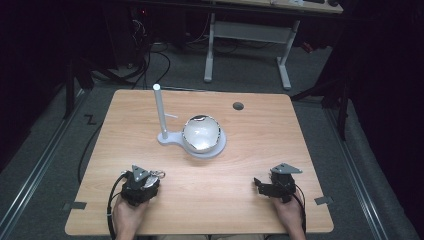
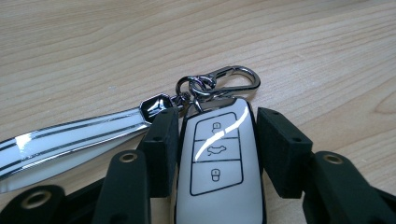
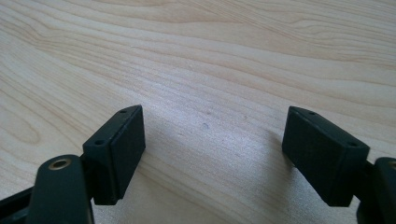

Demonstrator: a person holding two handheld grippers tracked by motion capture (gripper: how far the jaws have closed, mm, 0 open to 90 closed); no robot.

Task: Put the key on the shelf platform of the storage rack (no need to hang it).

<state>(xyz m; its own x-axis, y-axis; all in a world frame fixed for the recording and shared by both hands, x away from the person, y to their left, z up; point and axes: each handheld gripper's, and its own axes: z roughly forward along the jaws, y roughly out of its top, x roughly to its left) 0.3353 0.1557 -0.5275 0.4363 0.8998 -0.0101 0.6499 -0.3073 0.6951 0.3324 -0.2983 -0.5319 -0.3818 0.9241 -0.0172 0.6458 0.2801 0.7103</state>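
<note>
Near the desk (image 1: 210, 200) front edge, the left hand-held gripper (image 2: 217, 128) clamps a white car key fob (image 2: 217, 163), while the right hand-held gripper (image 3: 212, 140) gapes wide, holding nothing.

The high view is dim and soft, with the wooden table (image 1: 200, 150) evenly lit from above while the surrounding floor falls into near-black and fine detail is lost. Both gripper views are bright and sharp at mid-distance, though the nearest jaw parts blur slightly. White glare streaks the glossy key fob (image 2: 218, 158) and its strap (image 2: 70, 144), perhaps from an overhead lamp; faint shadows lie beneath the right gripper (image 3: 212, 149).
</note>
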